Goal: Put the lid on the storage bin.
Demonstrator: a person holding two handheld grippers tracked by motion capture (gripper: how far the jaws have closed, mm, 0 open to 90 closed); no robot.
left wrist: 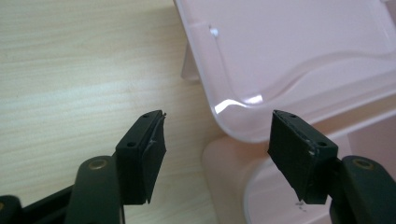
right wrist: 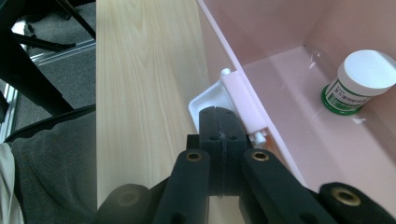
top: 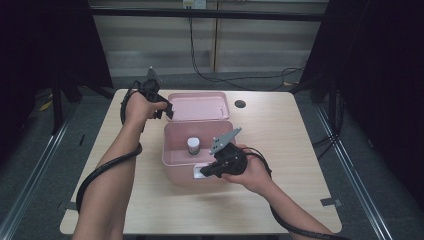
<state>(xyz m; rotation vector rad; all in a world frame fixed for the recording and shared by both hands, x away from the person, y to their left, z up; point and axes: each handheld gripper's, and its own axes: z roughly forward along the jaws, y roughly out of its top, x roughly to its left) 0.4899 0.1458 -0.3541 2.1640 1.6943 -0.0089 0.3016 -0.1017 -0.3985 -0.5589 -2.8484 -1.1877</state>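
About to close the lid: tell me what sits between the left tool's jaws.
In the left gripper view, the rounded corner of the translucent pink plastic lid lies between the left tool's open jaws, untouched.

Jar (right wrist: 362, 81) label txt too small

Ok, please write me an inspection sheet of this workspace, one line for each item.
Surface: wooden table, with a dark round hole near its far edge.
Job's things: pink box open, its lid folded back; white jar upright inside.
Clutter: nothing seen.
Grippers: left gripper at the lid's corner, jaws apart and not pressing on it; right gripper shut at the box's white front latch.
Cables: one black cable trails from each gripper; more on the floor behind.
Surroundings: black curtains on both sides.
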